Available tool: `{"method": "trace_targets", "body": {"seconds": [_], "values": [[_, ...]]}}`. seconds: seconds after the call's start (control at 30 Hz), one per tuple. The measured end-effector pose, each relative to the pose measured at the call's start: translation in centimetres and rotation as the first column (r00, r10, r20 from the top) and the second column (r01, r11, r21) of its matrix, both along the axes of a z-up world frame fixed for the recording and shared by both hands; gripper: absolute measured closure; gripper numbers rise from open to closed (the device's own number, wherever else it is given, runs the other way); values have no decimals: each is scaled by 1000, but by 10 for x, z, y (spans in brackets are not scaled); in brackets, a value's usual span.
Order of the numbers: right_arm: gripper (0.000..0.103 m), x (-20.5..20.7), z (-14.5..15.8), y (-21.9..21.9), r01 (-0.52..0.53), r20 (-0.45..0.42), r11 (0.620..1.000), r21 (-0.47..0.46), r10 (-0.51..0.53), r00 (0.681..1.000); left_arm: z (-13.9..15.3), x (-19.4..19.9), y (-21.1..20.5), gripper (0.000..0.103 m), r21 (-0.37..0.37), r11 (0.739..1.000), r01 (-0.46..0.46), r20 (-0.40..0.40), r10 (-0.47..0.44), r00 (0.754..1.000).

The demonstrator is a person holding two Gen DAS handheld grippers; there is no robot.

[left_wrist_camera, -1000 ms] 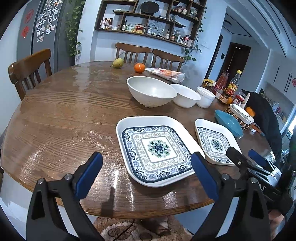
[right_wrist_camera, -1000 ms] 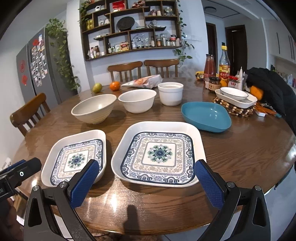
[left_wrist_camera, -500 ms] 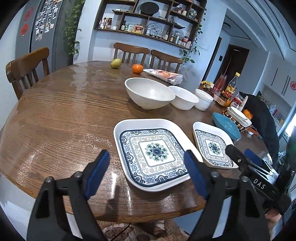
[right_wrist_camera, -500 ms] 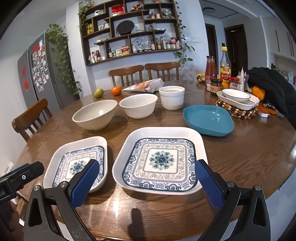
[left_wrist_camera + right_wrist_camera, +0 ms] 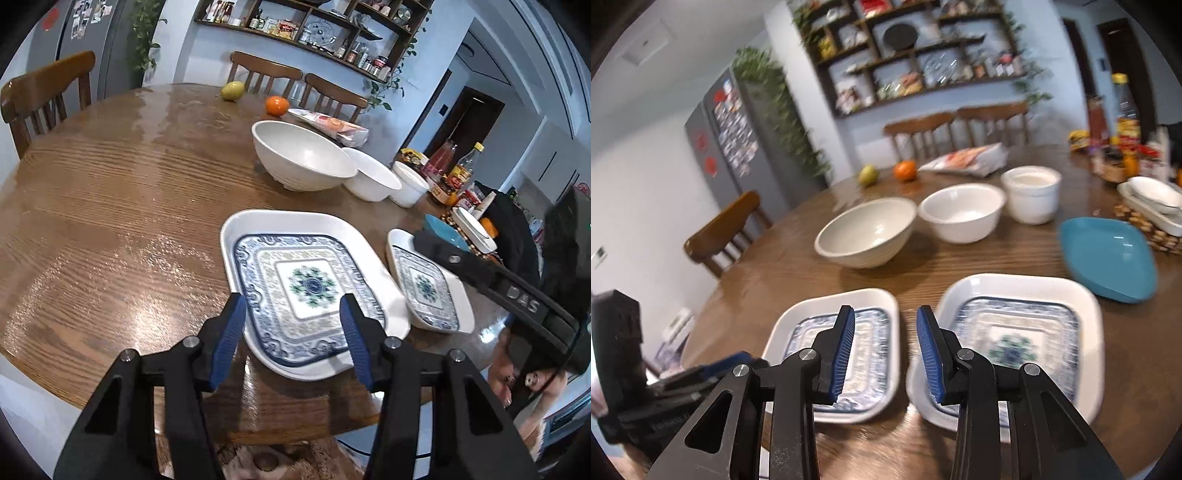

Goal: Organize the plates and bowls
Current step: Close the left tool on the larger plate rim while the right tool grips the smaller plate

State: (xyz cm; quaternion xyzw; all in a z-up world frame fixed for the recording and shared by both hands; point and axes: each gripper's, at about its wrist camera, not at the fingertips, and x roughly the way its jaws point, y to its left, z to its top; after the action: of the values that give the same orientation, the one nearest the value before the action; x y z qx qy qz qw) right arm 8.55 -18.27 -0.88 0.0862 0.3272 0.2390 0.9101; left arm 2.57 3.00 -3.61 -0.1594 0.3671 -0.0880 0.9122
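My wooden table (image 5: pixel 110 192) is gleaming, glossy and grained. The patterned plates (image 5: pixel 306 284) and white bowls (image 5: pixel 303 155) are shining smooth, like glazed ceramic.

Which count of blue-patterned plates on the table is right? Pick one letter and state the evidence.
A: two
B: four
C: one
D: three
A: only two show, the patterned plate beside the blue plate and the other patterned plate, side by side near the table edge; the blue plate is plain.
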Motion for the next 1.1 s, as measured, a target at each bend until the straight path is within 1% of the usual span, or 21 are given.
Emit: {"method": "trace_targets", "body": {"seconds": [0.07,0.1,0.17,0.27,0.4,0.5,0.57,0.7,0.9,1.0,1.1], "values": [[65,11,-7,9,-27,-40,999,-17,26,999,-2,3,1,60,7,1000,-10,-15,10,1000],[65,20,-12,15,-37,-65,999,-27,36,997,-3,4,2,61,5,1000,-13,-23,14,1000],[65,26,-17,17,-49,-82,998,-28,46,996,-5,7,6,62,-10,1000,-14,-46,13,999],[65,34,-20,24,-46,-101,997,-58,40,994,-10,12,8,62,-10,1000,-19,-72,18,997],[65,41,-28,34,-38,-107,991,-126,24,994,-15,17,11,63,-26,1000,-18,-96,16,995],[65,44,-32,36,-28,-115,987,-158,10,993,-14,20,10,66,-15,1000,-24,-90,22,996],[65,46,-33,37,-30,-125,985,-169,9,992,-14,21,12,71,-13,1000,-23,-89,22,996],[65,48,-36,40,-32,-137,985,-167,9,991,-14,24,17,72,-2,999,-46,-88,45,995],[65,49,-38,49,-57,-151,990,-132,36,988,-12,29,32,72,30,992,-126,-87,128,988],[65,47,-39,59,-72,-144,988,-136,52,988,-11,33,38,72,39,987,-155,-94,158,983],[65,46,-40,63,-79,-141,988,-132,60,988,-9,36,41,72,45,985,-164,-93,168,981]]}}
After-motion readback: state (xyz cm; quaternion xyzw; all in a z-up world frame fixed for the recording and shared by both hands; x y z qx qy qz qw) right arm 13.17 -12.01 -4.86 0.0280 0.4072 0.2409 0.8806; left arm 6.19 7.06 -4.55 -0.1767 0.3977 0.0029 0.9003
